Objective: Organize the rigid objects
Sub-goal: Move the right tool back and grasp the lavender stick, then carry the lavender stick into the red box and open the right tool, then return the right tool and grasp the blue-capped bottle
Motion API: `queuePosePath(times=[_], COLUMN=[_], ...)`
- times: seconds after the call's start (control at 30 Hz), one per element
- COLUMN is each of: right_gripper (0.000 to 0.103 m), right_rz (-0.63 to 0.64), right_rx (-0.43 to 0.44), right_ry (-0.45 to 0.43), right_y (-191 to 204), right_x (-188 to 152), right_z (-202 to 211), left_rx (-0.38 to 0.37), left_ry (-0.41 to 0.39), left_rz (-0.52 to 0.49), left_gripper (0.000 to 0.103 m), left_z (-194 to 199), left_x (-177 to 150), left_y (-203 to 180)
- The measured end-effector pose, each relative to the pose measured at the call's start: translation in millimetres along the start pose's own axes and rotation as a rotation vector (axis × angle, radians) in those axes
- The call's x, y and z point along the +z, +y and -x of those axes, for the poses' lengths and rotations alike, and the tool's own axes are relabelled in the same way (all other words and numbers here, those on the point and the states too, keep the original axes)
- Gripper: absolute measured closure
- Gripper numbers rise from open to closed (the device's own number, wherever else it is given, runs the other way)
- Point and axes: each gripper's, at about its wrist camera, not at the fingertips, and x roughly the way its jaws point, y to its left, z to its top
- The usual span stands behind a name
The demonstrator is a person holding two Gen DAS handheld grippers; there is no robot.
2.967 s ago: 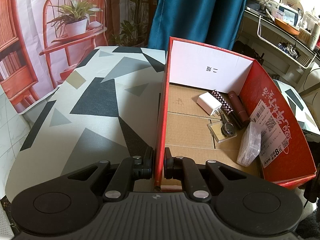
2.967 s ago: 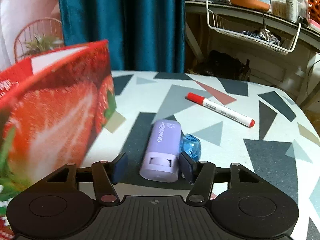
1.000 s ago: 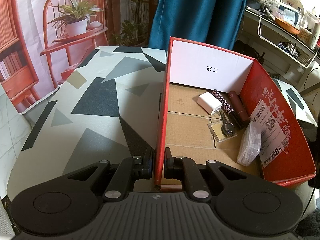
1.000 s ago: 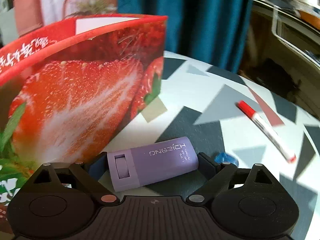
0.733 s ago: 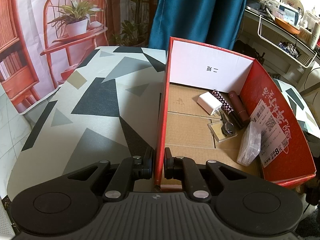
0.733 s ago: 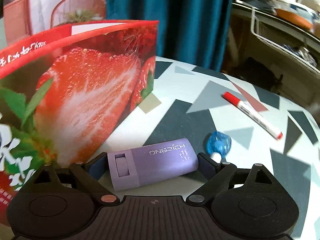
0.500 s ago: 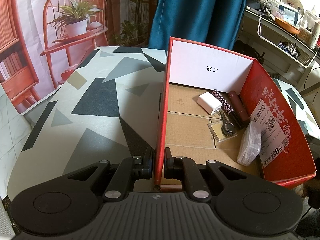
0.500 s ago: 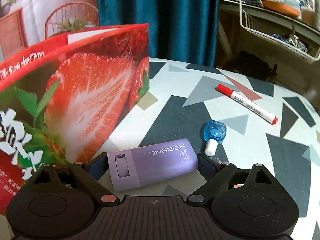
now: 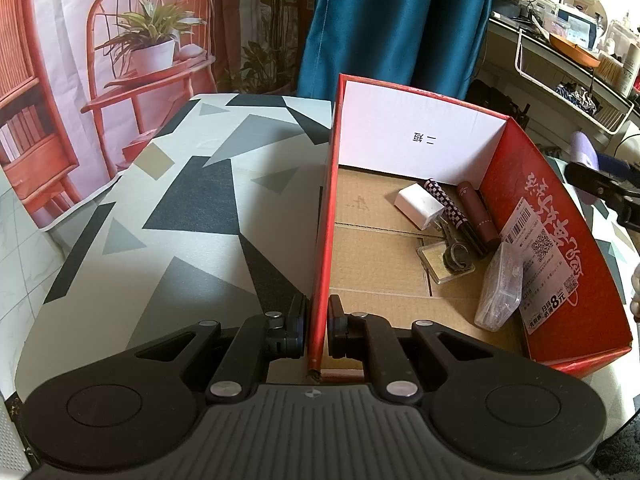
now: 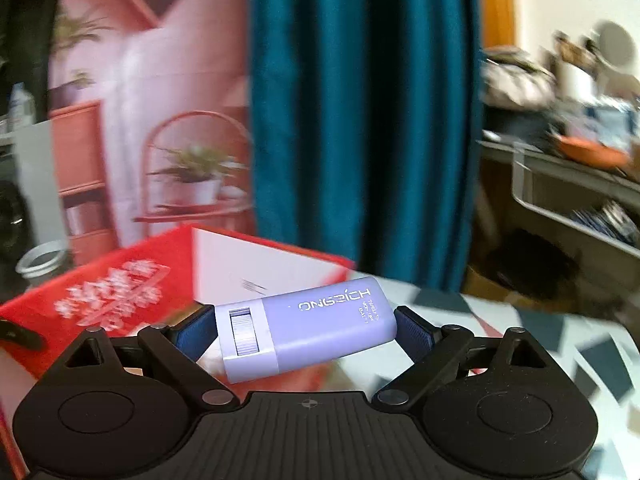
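My left gripper [image 9: 318, 322] is shut on the left wall of the red cardboard box [image 9: 322, 216], near its front corner. The box holds a white charger [image 9: 418, 204], a checkered tube [image 9: 452, 210], a maroon tube [image 9: 478, 216], a small clear case [image 9: 444, 264] and a clear plastic packet [image 9: 498, 284]. My right gripper [image 10: 306, 330] is shut on a purple rectangular case [image 10: 308, 332], held crosswise in the air above the box's right wall [image 10: 100, 292]. The case and gripper show at the right edge of the left wrist view [image 9: 582, 148].
The table has a grey, black and white geometric cloth [image 9: 180, 200]. A teal curtain [image 9: 384, 20] hangs behind the box. A shelf with a white wire basket [image 9: 576, 92] stands at the right. The right wrist view is motion-blurred.
My right gripper has lifted the purple case off the table and swung left toward the box; the marker and blue item have dropped out of view. The left gripper has not moved.
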Motion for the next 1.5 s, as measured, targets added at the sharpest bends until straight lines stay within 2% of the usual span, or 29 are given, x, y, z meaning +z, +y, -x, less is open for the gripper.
queuePosePath(times=[0.27,0.87,1.2,1.5], right_gripper=[0.012,0.011,0.011,0.011], right_rz=[0.123,0.197,0.118,-0.115], right_rx=[0.112,0.1,0.052,-0.098], right_ry=[0.071,0.113,0.091,-0.005], right_y=[32.7,38.3,19.1,-24.9], right_x=[3.7,-9.7,-12.8,-24.3], right_z=[-23.9,-27.0,-15.8,12.2], left_rx=[0.0,0.0,0.001,0.002], left_ry=[0.0,-0.001,-0.001,-0.002], left_rz=[0.001,0.001,0.002,0.002], left_gripper=[0.091,0.091,0.091,0.091], left_z=[-0.1,-0.2,-0.4,-0.7], left_x=[-0.1,-0.3,-0.2,-0.4], left_y=[0.0,0.1,-0.4,-0.7])
